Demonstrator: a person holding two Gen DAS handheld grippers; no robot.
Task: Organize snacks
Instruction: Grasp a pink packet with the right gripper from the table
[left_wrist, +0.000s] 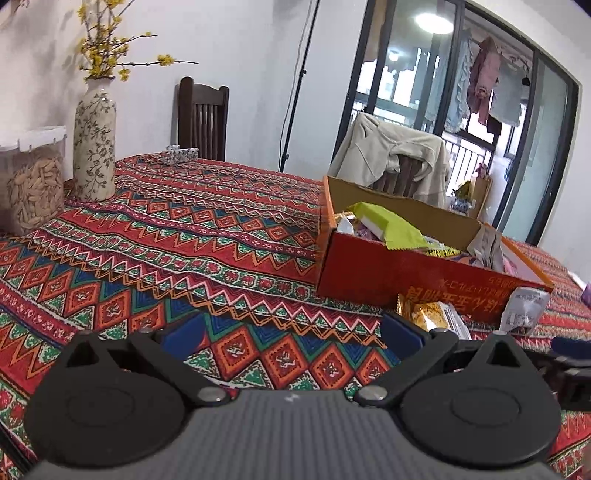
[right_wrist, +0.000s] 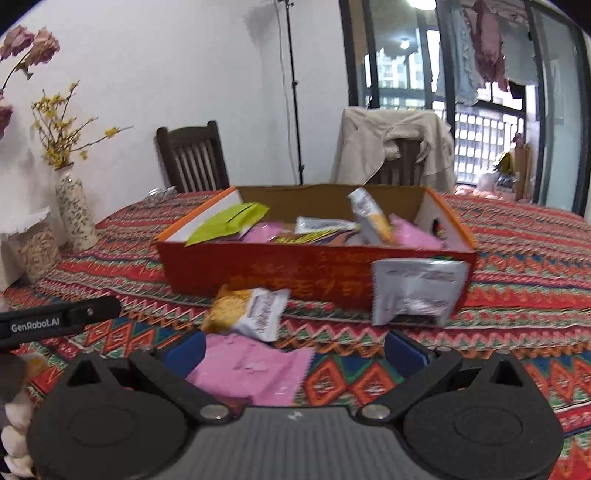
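Note:
An open red cardboard box (right_wrist: 266, 273) (left_wrist: 369, 273) stands on the patterned tablecloth and holds several snack packets, among them a green one (right_wrist: 229, 221) (left_wrist: 391, 225). In front of the box lie a yellow-and-white packet (right_wrist: 247, 308) (left_wrist: 436, 314), a silver packet (right_wrist: 413, 291) (left_wrist: 524, 302) leaning on the box, and a pink packet (right_wrist: 251, 365). My right gripper (right_wrist: 293, 349) is open and empty, low over the pink packet. My left gripper (left_wrist: 291, 330) is open and empty over bare cloth, left of the box.
A floral vase (left_wrist: 94, 144) with yellow flowers and a clear jar of snacks (left_wrist: 31, 184) stand at the table's left. Two chairs (right_wrist: 192, 158) stand behind the table, one draped with a beige jacket (right_wrist: 395, 144). The left gripper's body (right_wrist: 55, 319) shows at the right view's left edge.

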